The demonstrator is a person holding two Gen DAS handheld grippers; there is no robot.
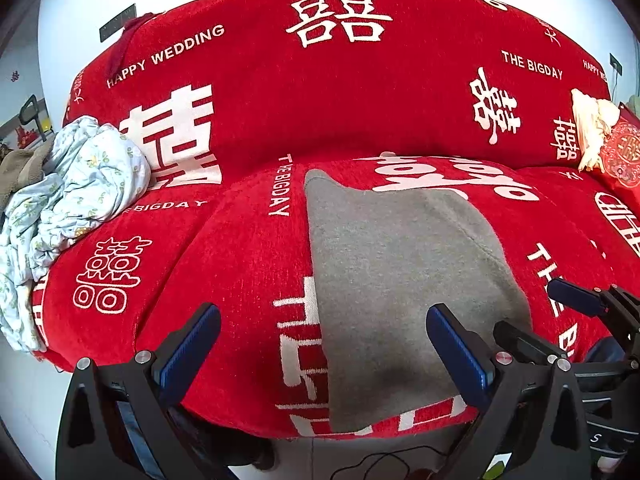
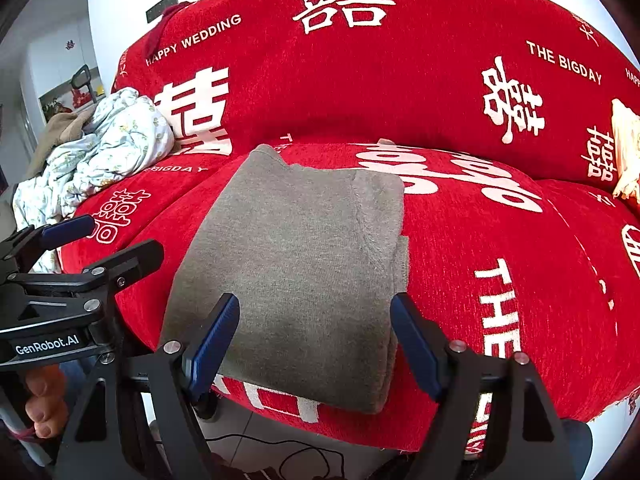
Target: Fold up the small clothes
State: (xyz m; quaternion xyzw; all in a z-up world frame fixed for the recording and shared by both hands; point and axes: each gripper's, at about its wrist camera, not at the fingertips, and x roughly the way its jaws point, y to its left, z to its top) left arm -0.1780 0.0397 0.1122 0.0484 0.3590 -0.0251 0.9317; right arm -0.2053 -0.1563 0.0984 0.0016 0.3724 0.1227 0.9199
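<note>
Grey garment (image 2: pixel 296 264) is laid folded on the red sofa (image 2: pixel 460 92) seat. Left gripper (image 1: pixel 322 344) and right gripper (image 2: pixel 316 344) are held side by side, tilted down over the garment's near edge, jaws apart, nothing clamped.

From where I steer, the folded grey garment (image 2: pixel 304 264) lies flat on the red sofa seat (image 2: pixel 500 312), and the cushion to its right is bare cover all the way to the cream bundle (image 2: pixel 626 148) at the far end, so a gripper could pass there freely. Left of the garment a narrower strip of seat is open before the crumpled pale floral heap (image 2: pixel 100 152) blocks that end. Behind the garment the sofa backrest (image 2: pixel 400 80) rises as a wall.
</note>
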